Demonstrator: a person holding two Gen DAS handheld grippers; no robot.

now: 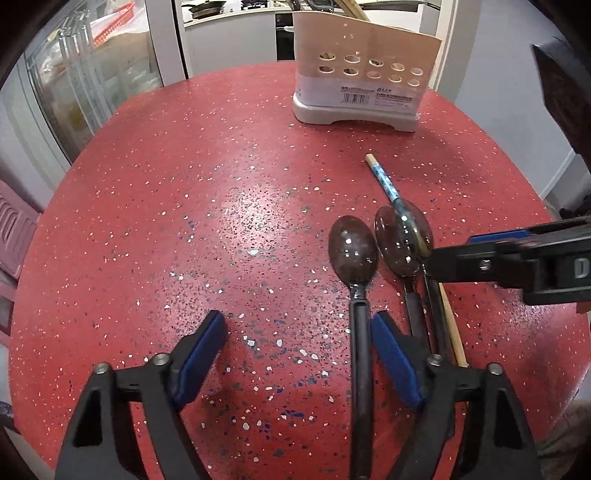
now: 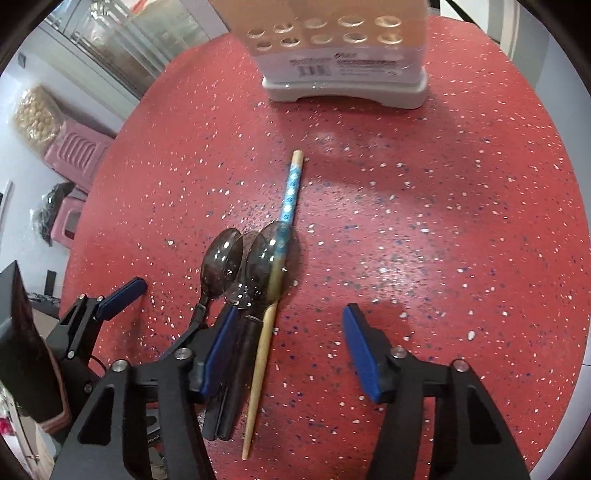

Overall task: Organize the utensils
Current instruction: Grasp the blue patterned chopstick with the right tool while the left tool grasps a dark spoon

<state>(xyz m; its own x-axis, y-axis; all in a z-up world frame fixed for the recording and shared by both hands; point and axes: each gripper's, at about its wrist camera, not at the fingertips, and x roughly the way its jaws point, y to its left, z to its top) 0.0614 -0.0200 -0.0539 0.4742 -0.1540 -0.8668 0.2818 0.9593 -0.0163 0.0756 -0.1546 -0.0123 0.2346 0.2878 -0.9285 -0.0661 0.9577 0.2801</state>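
Three dark translucent spoons lie side by side on the red speckled table (image 1: 184, 221): one spoon (image 1: 354, 251) apart on the left, two overlapping spoons (image 1: 402, 236) to its right. A wooden chopstick (image 1: 384, 181) with a blue patterned end lies across the overlapping bowls; it also shows in the right wrist view (image 2: 290, 192). The beige utensil holder (image 1: 365, 70) with round holes stands at the far side. My left gripper (image 1: 299, 336) is open over the table, its right finger beside the left spoon's handle. My right gripper (image 2: 291, 343) is open above the spoon handles (image 2: 236, 369) and chopstick.
A glass-door cabinet (image 1: 85, 85) and pink plastic stools (image 2: 74, 147) stand left of the table. A kitchen counter with pans (image 1: 207, 7) lies behind the holder. The table's round edge runs near on both sides.
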